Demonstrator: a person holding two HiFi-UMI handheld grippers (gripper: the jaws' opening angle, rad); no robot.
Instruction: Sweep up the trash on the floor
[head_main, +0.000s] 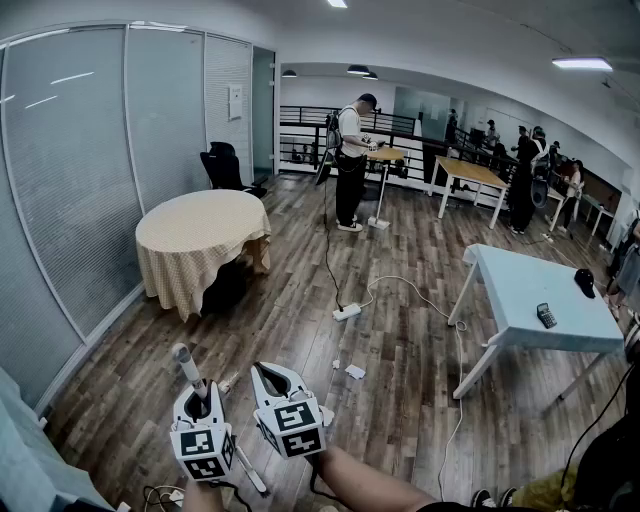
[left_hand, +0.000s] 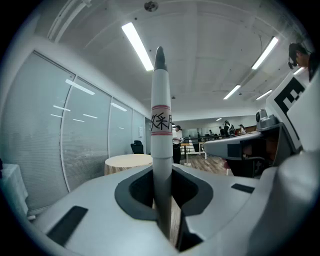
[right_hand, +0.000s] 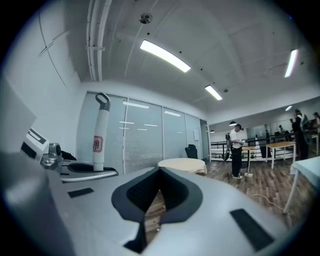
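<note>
The left gripper (left_hand: 161, 180) is clamped on the broom handle (left_hand: 160, 120), a white pole with a red-bordered label and grey tip, while the right gripper (right_hand: 159, 172) is closed with nothing in it. With only one grip on a long pole, the handle could twist or slip once the unseen head drags on the floor (head_main: 290, 330). The trash (head_main: 355, 372), small white scraps, lies just ahead of the grippers and near a cord (head_main: 400, 283) and power strip (head_main: 347, 312), so a wide stroke could snag them.
</note>
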